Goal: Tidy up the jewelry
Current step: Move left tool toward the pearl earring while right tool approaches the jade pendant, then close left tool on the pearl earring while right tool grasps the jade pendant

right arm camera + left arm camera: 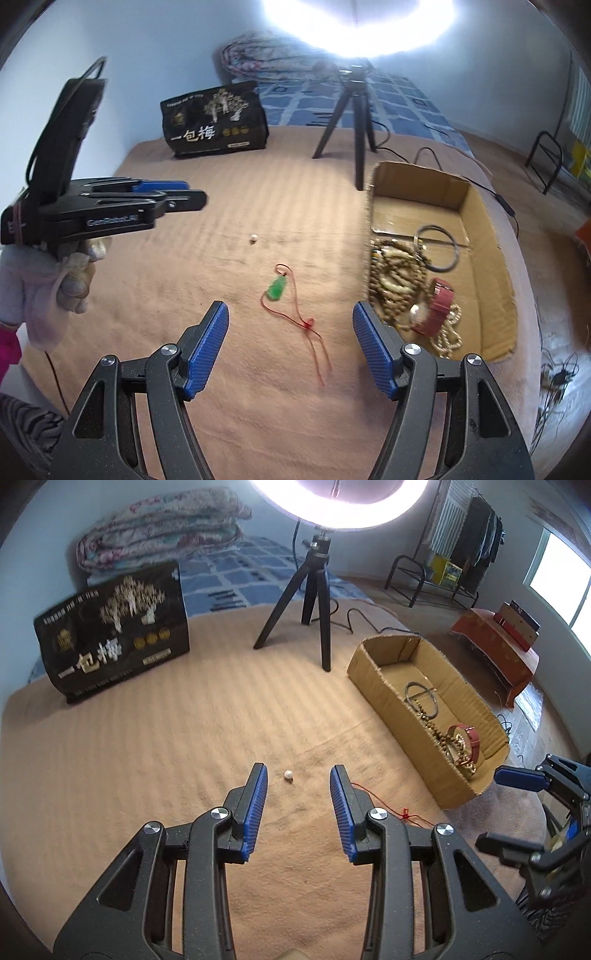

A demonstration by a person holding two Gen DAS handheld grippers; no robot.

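Covering bed (155, 738): tan ribbed blanket (258, 406).

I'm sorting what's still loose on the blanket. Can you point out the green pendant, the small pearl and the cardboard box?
green pendant (277, 289), right wrist view, on the green stone itself.
small pearl (288, 774), left wrist view, on the white bead.
cardboard box (491, 258), right wrist view, on its bare right inner wall.

Black grippers, blue ribbed fingers (207, 339), silver screws, white glove (44, 291).
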